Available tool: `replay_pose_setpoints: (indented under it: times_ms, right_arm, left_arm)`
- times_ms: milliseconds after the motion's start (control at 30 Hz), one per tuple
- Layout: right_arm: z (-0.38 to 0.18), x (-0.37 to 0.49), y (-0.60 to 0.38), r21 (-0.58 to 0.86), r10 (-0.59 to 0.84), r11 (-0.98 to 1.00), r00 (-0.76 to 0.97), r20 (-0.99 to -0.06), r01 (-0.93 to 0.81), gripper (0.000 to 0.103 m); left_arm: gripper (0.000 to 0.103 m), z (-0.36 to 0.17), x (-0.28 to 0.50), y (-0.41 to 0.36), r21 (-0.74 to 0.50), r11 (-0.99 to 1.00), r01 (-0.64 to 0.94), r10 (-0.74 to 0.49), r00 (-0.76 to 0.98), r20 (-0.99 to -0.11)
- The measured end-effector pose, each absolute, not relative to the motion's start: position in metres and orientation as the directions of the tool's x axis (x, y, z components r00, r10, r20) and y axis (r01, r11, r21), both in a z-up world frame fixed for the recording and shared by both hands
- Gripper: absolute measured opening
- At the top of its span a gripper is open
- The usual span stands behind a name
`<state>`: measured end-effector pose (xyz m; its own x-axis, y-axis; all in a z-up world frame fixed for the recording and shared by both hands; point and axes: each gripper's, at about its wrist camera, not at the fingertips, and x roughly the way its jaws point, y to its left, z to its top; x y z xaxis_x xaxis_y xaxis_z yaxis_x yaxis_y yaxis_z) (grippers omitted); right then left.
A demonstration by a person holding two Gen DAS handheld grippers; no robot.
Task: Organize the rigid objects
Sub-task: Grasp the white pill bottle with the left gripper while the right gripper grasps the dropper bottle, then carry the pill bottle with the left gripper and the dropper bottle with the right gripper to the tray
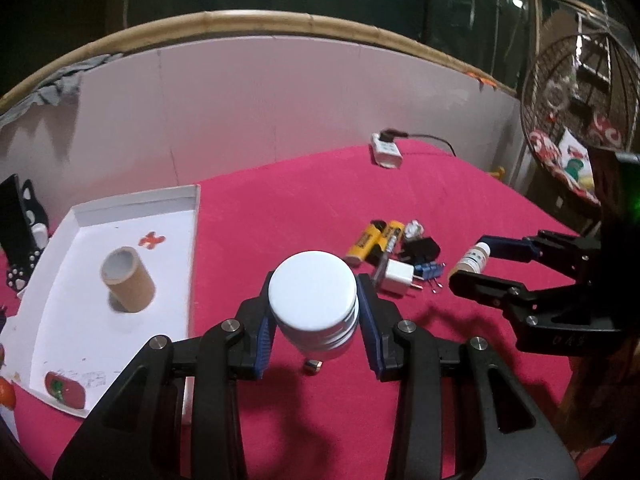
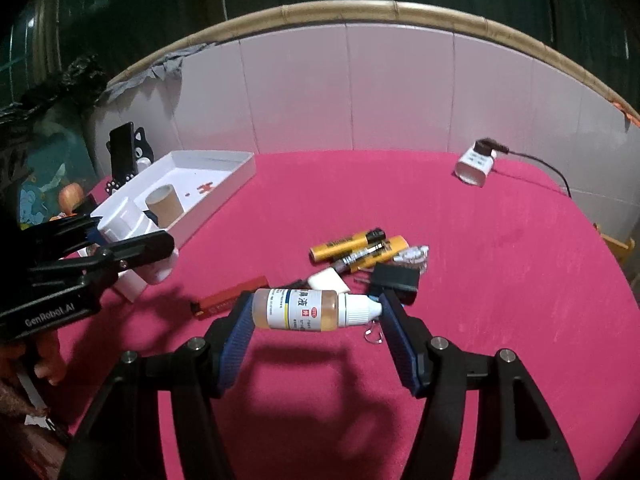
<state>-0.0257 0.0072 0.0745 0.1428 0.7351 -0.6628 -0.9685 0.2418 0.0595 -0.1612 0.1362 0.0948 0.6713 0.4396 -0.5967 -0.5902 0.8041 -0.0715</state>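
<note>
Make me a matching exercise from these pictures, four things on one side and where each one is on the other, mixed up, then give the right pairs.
Things
1. white jar
2. dropper bottle
3. cardboard tube
4. white power adapter

Places
A. upright in the white tray
B. far side of the red cloth, cable plugged in
C. clamped in the left gripper
D. held sideways in the right gripper

Pairs: 1-C, 2-D, 3-A, 4-B

From my end I count two tools (image 1: 314, 320) (image 2: 316, 312), one white jar (image 1: 312, 296), one dropper bottle (image 2: 316, 309), two yellow lighters (image 2: 346, 245), one cardboard tube (image 1: 127, 280), one white tray (image 1: 120, 208), two white chargers (image 1: 396, 277).
</note>
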Motion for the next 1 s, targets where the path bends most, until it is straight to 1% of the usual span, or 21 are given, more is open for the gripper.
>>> replay_pose_setpoints:
  times_ms: [533,1000]
  right_arm:
    - [0.096,-0.058,0.026,0.0,0.761,0.17,0.131,-0.635,-0.985,0.062]
    - [0.104,-0.089,0.05,-0.044,0.768,0.092,0.099,-0.633,-0.995,0.063]
  left_arm:
    - [0.037,0.114,-0.211,0.157,-0.132,0.73,-0.67,0.513,0.666,-0.542]
    - [0.037,0.116,-0.263,0.178,-0.182,0.644,-0.743,0.581,0.63,-0.516]
